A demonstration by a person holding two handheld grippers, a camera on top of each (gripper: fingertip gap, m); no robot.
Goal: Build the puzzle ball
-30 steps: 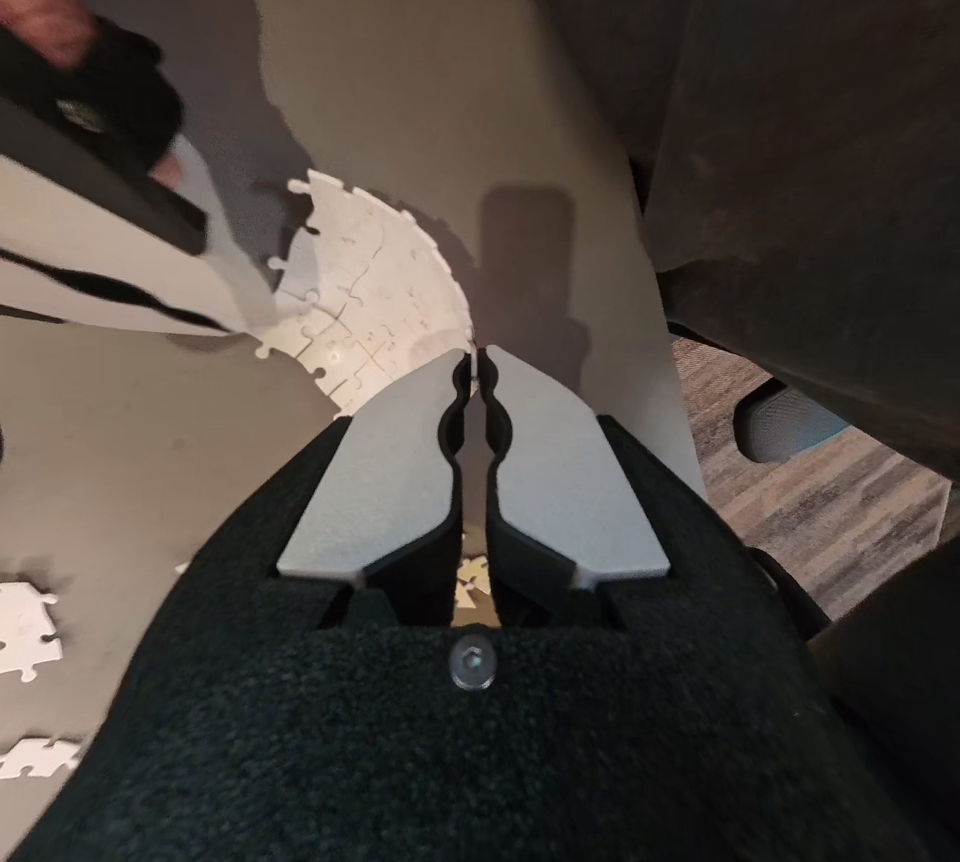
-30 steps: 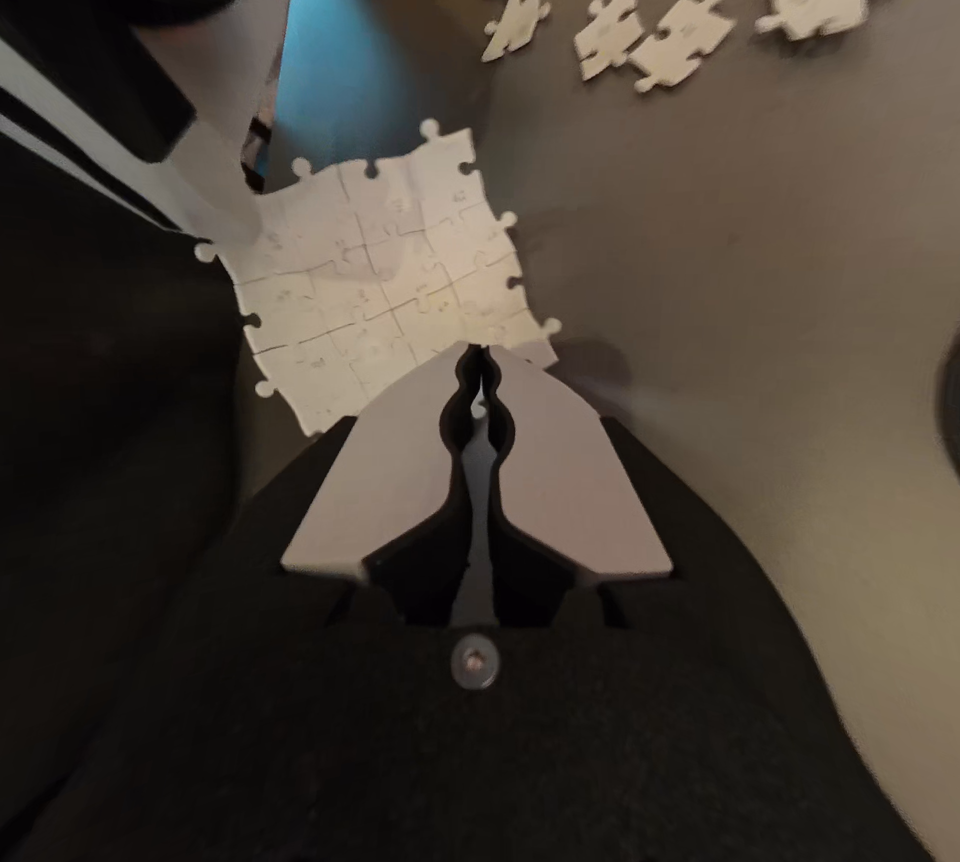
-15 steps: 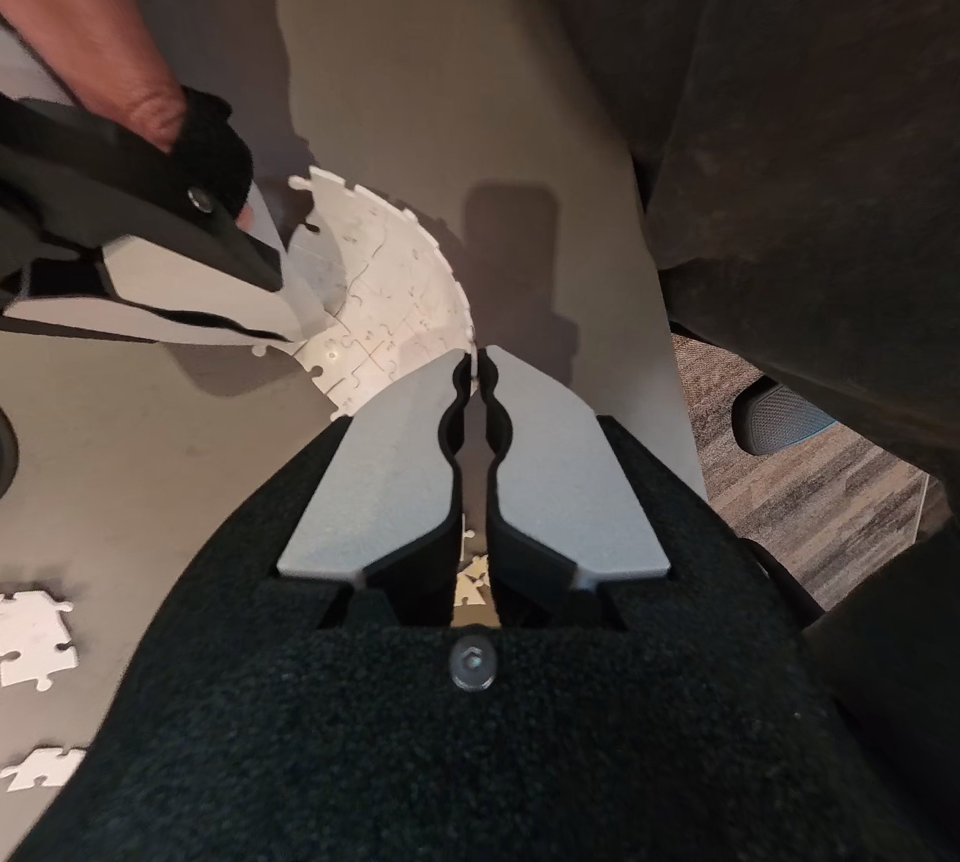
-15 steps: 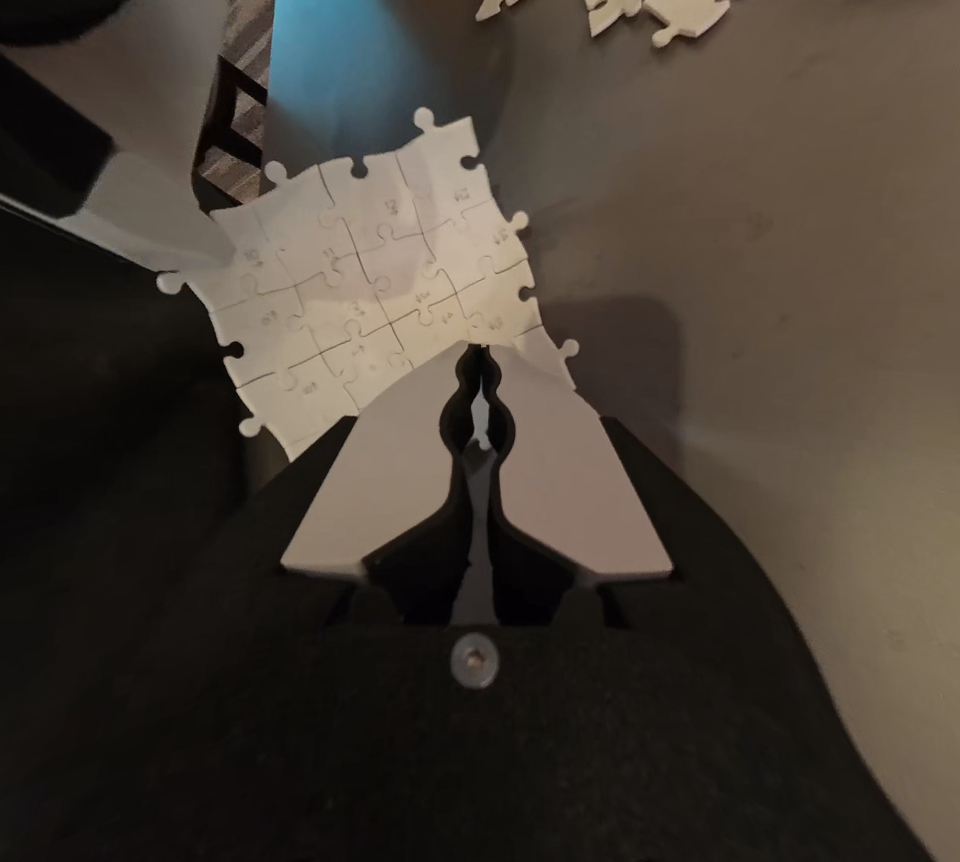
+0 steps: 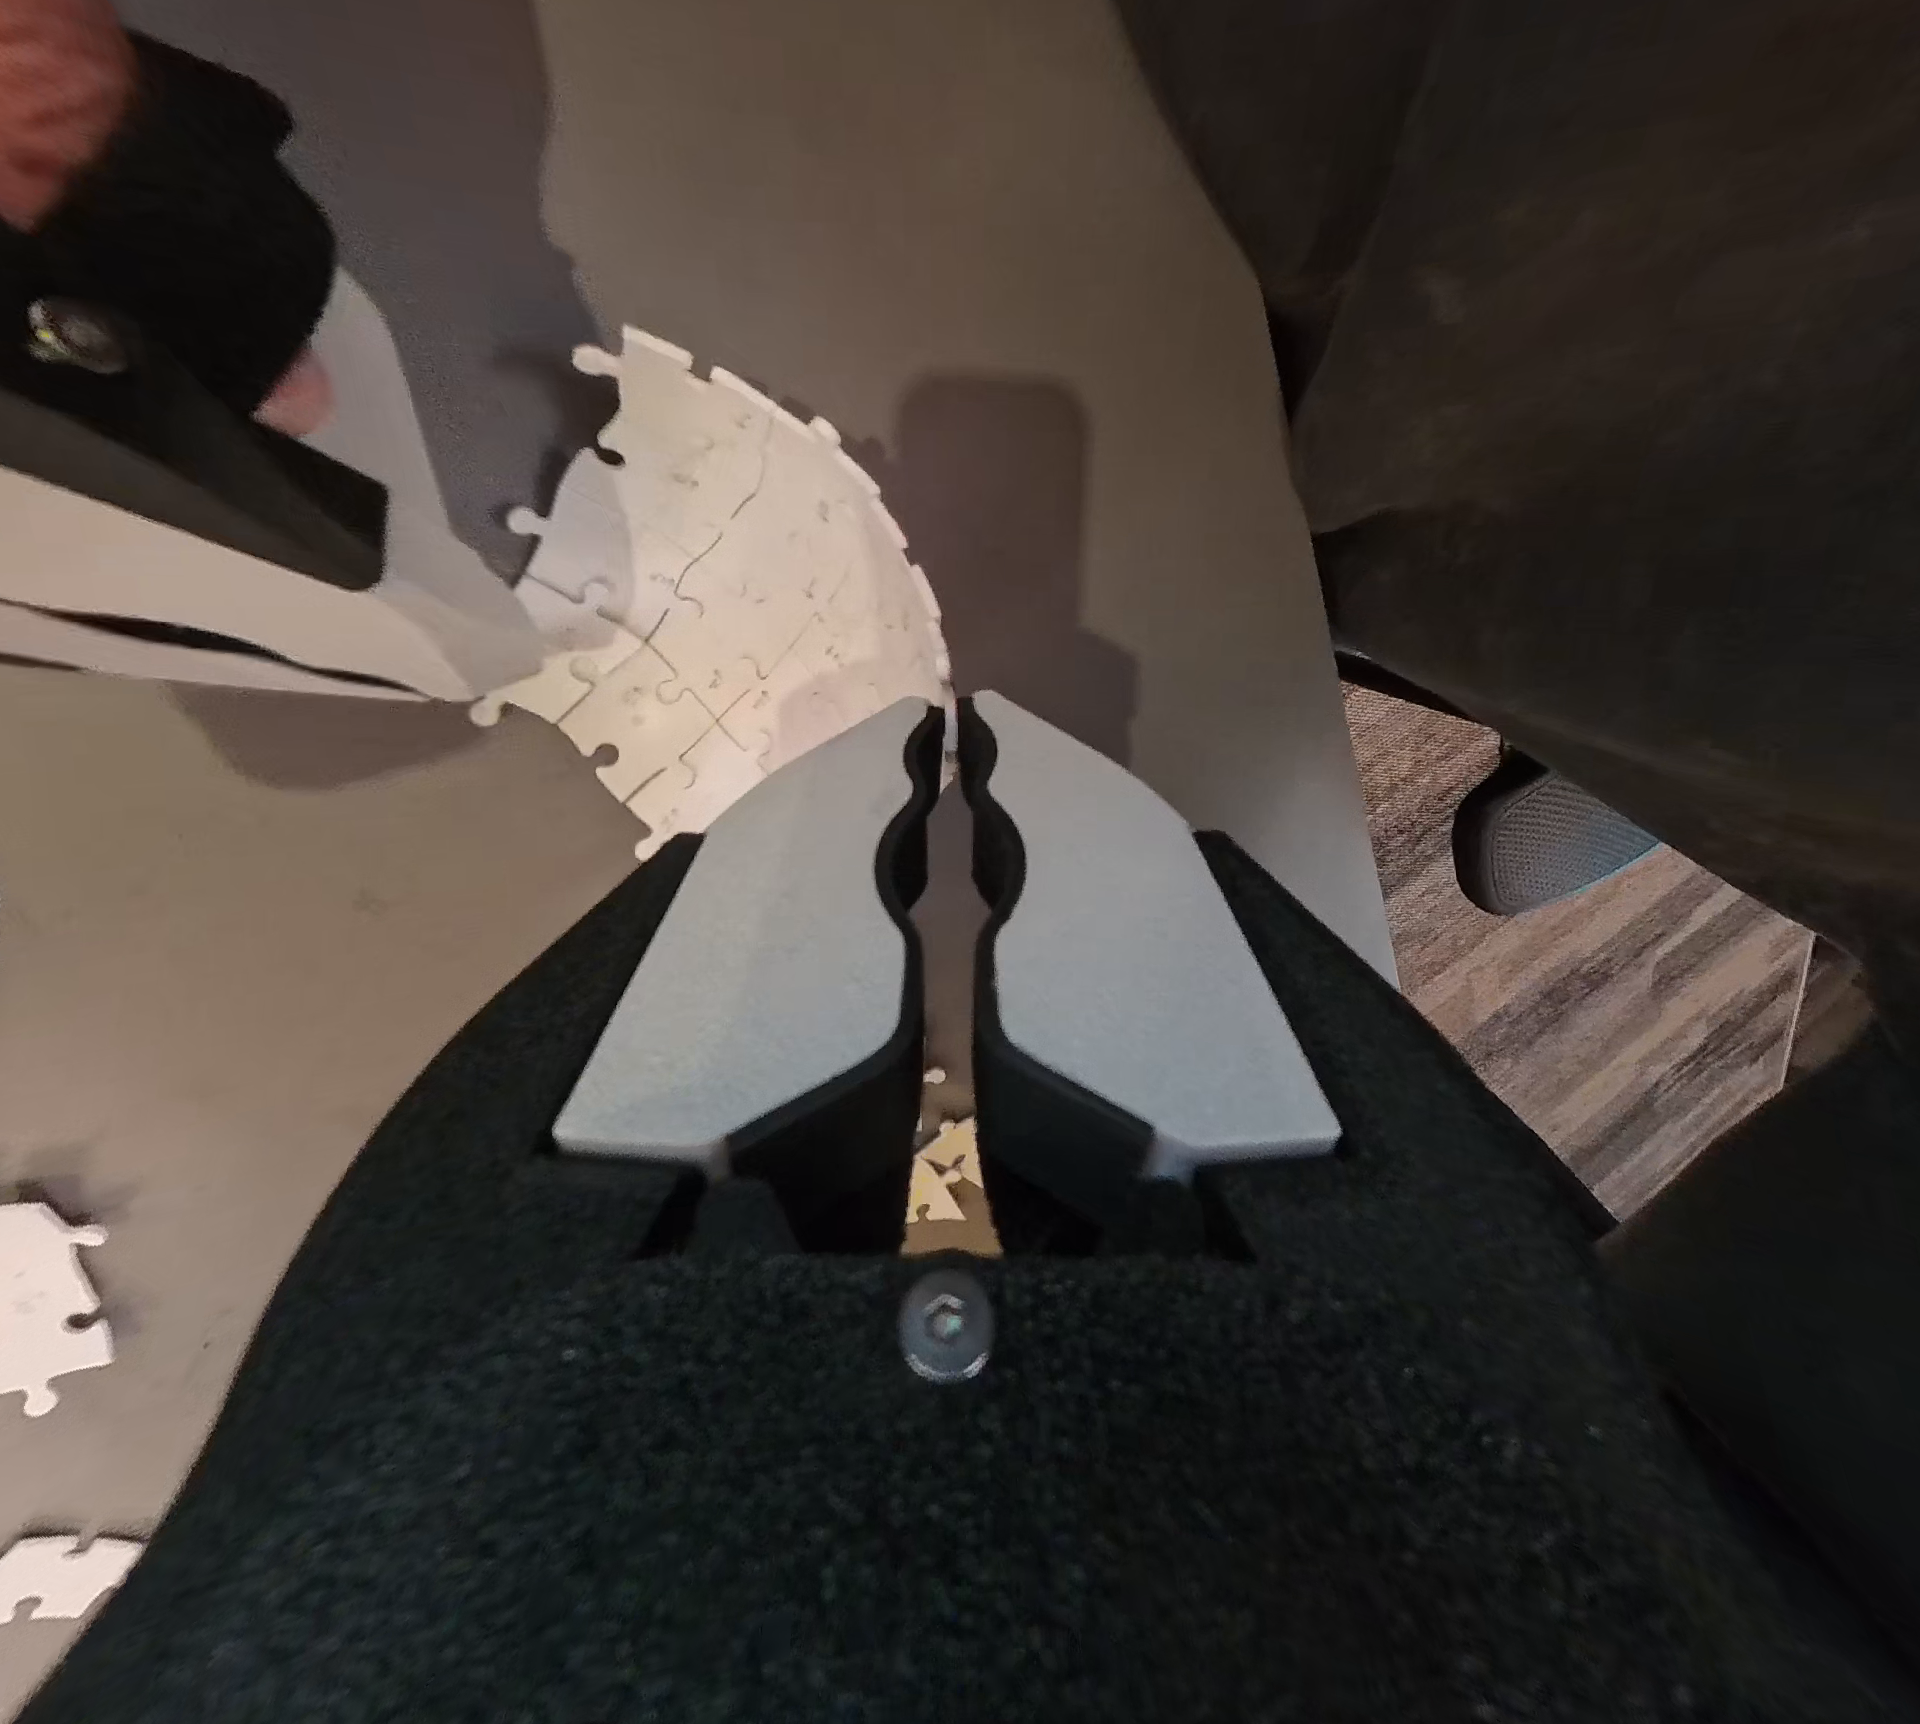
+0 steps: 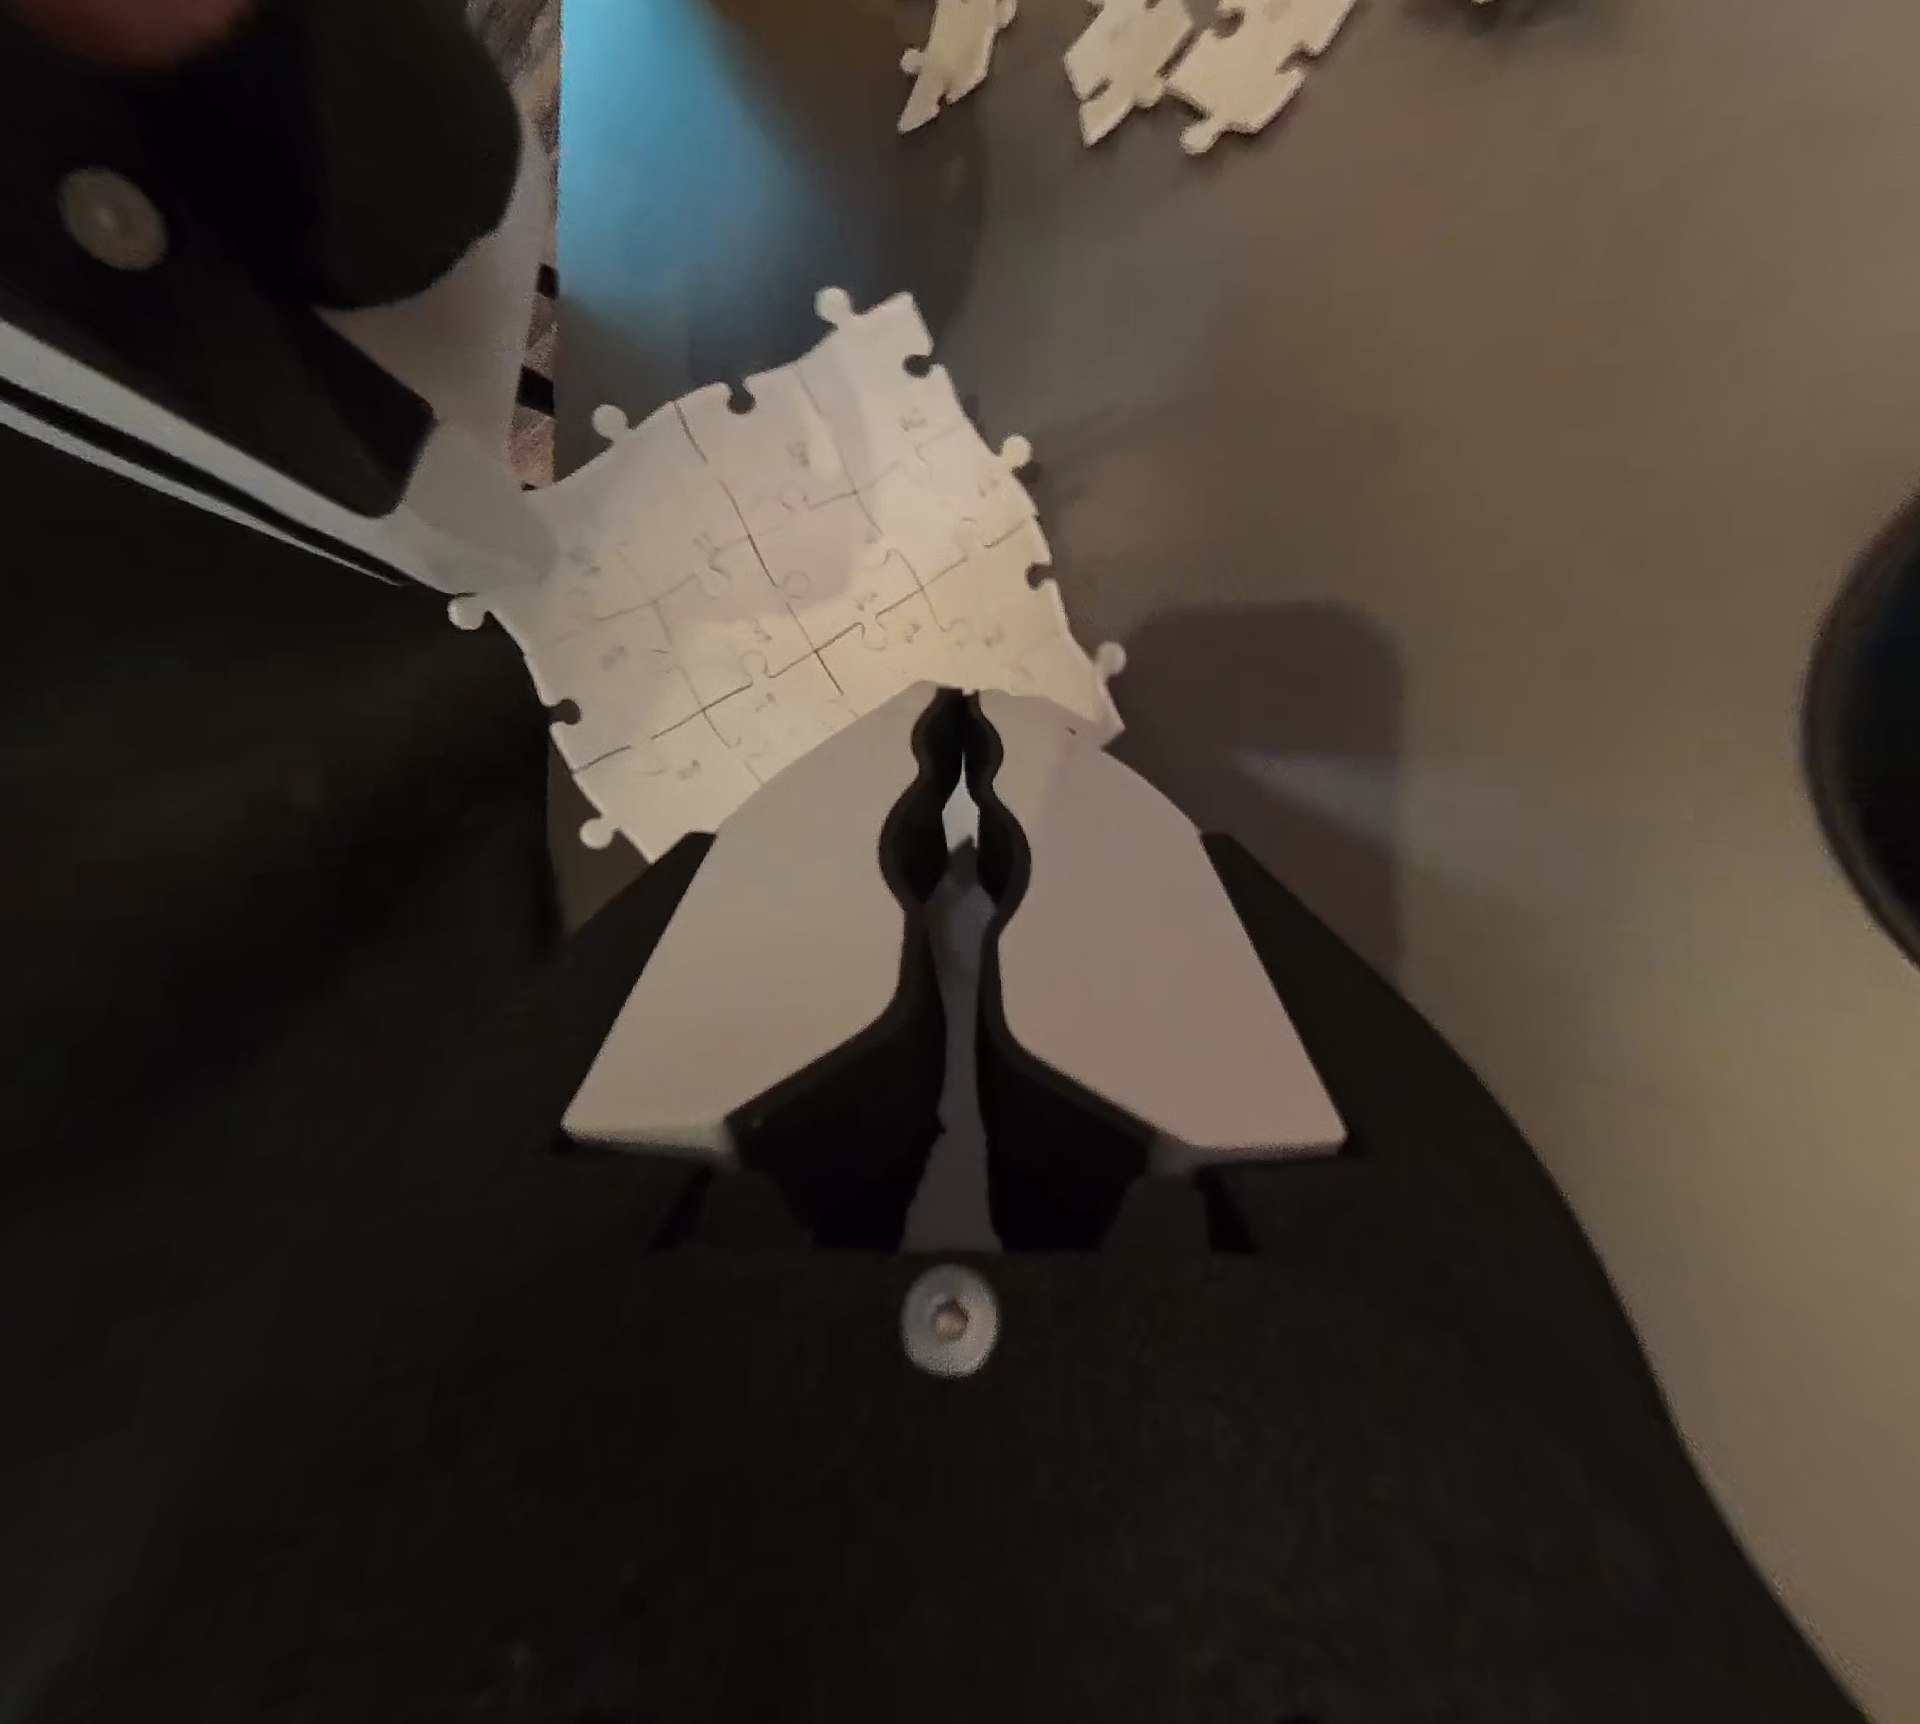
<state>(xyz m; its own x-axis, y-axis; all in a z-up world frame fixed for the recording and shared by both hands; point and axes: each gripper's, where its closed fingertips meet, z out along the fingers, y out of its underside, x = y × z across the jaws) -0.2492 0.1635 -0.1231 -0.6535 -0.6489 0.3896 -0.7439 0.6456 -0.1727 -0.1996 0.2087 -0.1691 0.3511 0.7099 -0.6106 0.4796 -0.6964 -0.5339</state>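
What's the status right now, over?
Left gripper and right gripper both shut on curved puzzle panel. Loose pieces on table. Nothing blocking.

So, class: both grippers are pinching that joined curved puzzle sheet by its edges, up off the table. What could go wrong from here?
1. The curved panel is held only at its rim by the right gripper and the left gripper; pulling apart may pop seams.
2. A slip could drop it onto the loose pieces.
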